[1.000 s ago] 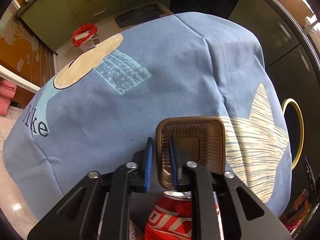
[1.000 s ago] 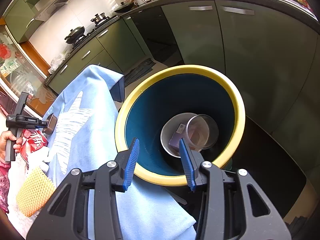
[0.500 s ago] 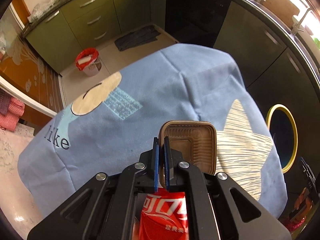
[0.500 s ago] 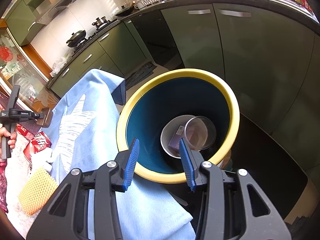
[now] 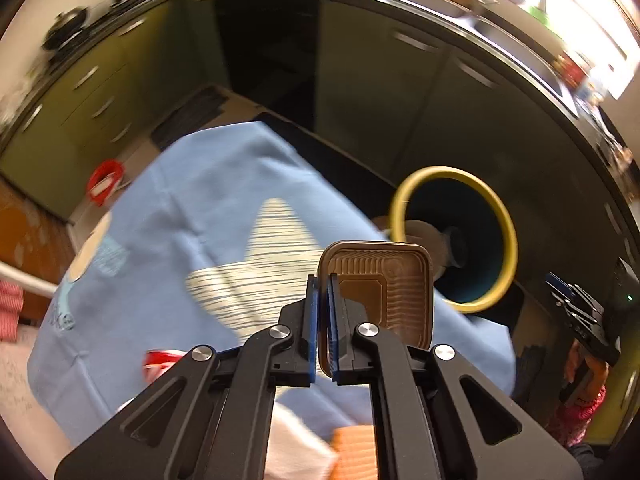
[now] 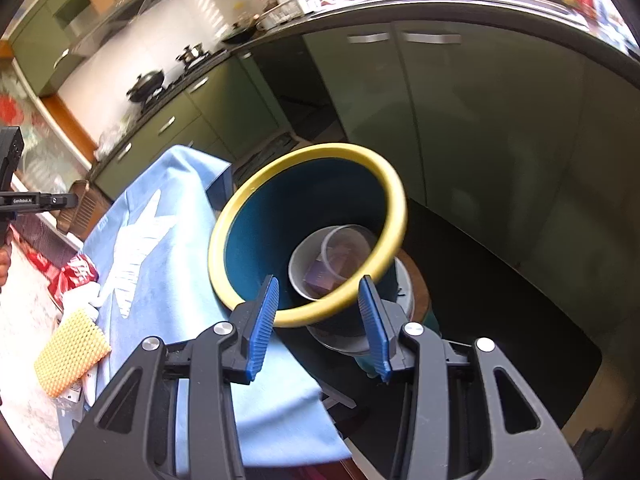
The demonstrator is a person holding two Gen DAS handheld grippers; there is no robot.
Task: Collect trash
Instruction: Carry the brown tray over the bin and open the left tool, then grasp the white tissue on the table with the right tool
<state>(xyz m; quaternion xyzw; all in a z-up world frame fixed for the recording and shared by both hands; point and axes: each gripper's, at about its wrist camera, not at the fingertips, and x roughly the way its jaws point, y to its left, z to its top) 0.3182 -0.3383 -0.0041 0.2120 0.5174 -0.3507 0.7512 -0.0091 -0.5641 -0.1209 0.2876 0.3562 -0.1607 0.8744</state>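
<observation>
The left tongs [image 5: 323, 312] are clenched on one wall of the brown ribbed plastic tray [image 5: 380, 296], light, thin and flexible, just short of the yellow-rimmed blue bin [image 5: 404, 196]; the right tongs [image 6: 318, 320] stand released, empty, at the bin's rim.

Left gripper [image 5: 323, 312] is clamped tight, its blue pads pinching the side wall of the brown plastic tray [image 5: 380, 300] and carrying it aloft, pointed steeply downward. Right gripper [image 6: 322, 322] hangs with its jaws parted and nothing between the pads, angled down and forward. Far left in the right wrist view, a hand [image 6: 3, 258] grips the left tool's handle.
</observation>
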